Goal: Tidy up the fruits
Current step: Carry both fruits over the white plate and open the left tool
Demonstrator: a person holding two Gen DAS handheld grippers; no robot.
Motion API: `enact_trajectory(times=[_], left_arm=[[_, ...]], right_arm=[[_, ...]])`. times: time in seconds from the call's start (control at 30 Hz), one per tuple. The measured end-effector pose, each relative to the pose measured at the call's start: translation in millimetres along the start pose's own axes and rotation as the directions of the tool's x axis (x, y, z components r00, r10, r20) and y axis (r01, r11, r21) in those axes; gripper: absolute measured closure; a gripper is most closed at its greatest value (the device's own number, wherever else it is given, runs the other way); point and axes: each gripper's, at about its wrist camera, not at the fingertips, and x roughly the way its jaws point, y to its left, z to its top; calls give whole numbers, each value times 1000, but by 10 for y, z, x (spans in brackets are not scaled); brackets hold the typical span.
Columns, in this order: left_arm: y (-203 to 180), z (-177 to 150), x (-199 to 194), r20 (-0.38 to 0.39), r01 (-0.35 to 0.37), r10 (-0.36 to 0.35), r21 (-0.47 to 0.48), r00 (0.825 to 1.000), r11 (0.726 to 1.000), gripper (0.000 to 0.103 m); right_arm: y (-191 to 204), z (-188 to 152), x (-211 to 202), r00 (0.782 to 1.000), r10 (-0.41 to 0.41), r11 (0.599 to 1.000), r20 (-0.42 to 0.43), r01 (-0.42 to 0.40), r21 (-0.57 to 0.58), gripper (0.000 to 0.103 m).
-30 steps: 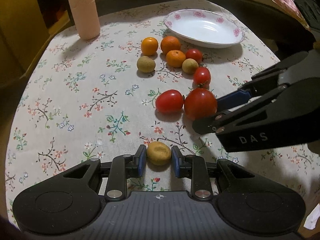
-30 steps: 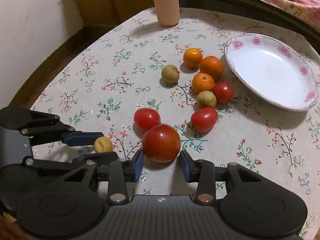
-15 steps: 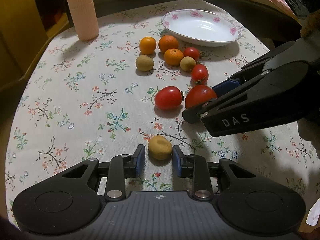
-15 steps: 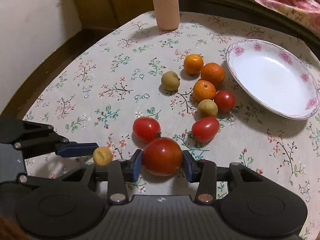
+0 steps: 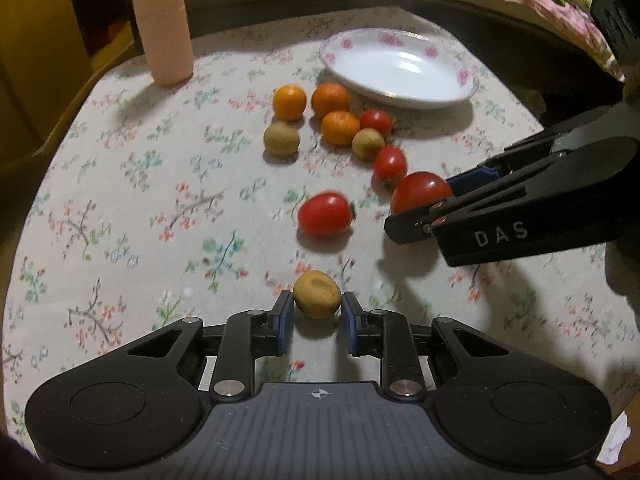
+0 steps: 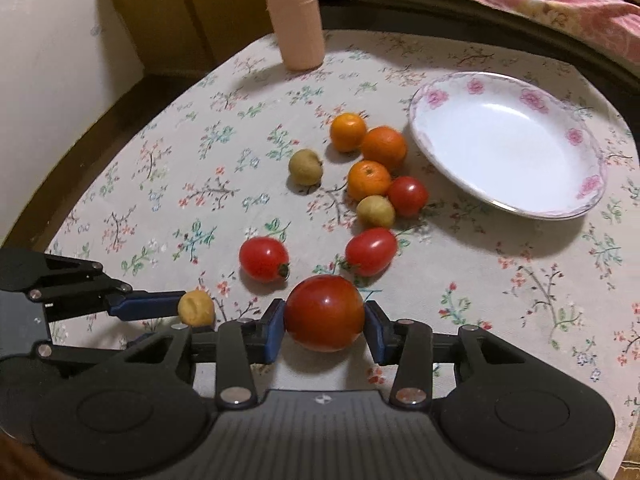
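Red and glossy, the big tomato sits squeezed between the blue pads of our right claw, gripped at its widest part. Our left claw is clamped on a small tan fruit, which looks lifted a little off the floral worktop, judging by the shadow beneath it. On the cloth lie two smaller tomatoes and, then a cluster of three oranges, another tomato and two more tan fruits, all close to the white flowered plate, which holds nothing.

We judge the step in hand to be carrying both fruits to where they belong, probably the plate. To do it well we should hold steady pressure without crushing the tomato's soft skin, raise both claws clear of the cluster before crossing it, and keep them apart, since they ride near each other. Lower each fruit into the plate's hollow before letting go, so it cannot roll off.
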Motion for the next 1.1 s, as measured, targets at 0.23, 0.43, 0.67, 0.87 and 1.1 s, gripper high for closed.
enact_trajectory(times=[0.23, 0.43, 0.67, 0.87, 1.1], left_arm=[[-78, 230, -4, 44, 18, -18, 0, 999, 1000, 70], [-144, 491, 55, 83, 23, -23, 11, 996, 1000, 70], [-248, 846, 192, 115, 34, -38, 33, 993, 999, 70], [-352, 1131, 335, 137, 29, -38, 61, 990, 998, 71], [-420, 1348, 551, 138, 14, -25, 83, 990, 996, 71]], right_arm=[[-139, 45, -124, 999, -13, 999, 36, 12, 45, 59], [-306, 99, -214, 997, -40, 995, 65, 33, 93, 59], [-581, 237, -299, 991, -86, 984, 105, 69, 162, 59], [-828, 386, -302, 984, -128, 972, 124, 100, 214, 59], [-1091, 542, -152, 982, -150, 963, 113, 119, 243, 59]])
